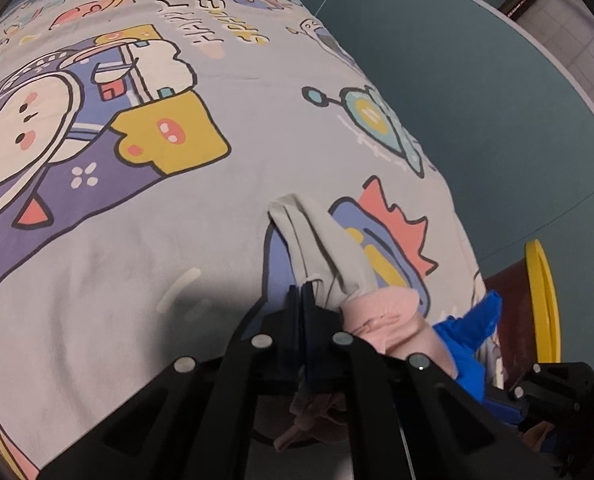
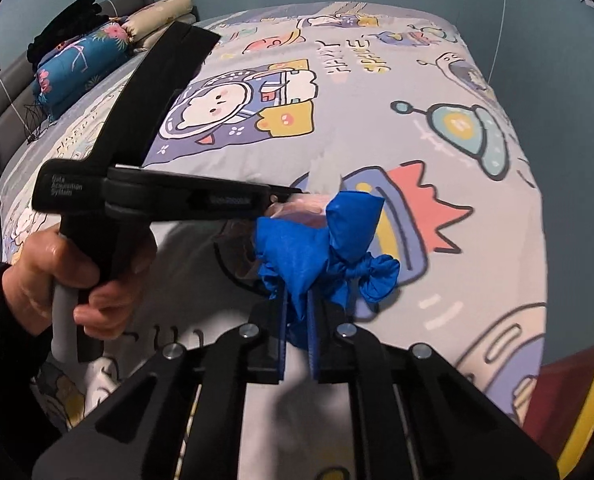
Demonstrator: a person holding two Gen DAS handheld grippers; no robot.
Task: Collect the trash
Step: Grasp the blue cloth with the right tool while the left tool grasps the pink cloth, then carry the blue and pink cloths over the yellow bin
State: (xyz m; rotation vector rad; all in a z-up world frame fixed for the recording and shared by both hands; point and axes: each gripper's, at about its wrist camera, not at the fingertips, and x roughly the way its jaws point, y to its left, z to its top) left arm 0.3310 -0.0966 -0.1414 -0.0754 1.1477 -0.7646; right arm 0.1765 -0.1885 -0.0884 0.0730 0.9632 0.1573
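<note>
Pale grey cartoon-print bedsheet [image 2: 377, 140] covers a bed, the landmark here. Over its near edge, both grippers already hold trash. The left gripper [image 1: 303, 300] has its jaws clenched on a bundle of grey-white cloth [image 1: 321, 240] and pink cloth [image 1: 381, 312]. The right gripper [image 2: 295, 312] has its jaws clenched on a crumpled blue wad [image 2: 325, 248]. No loose trash shows on the sheet, so dropping these off seems the remaining step. A yellow-rimmed red bin [image 1: 539, 300] stands just beyond the bed's near corner. Pillows [image 2: 97, 52] lie at the bed's far end.
</note>
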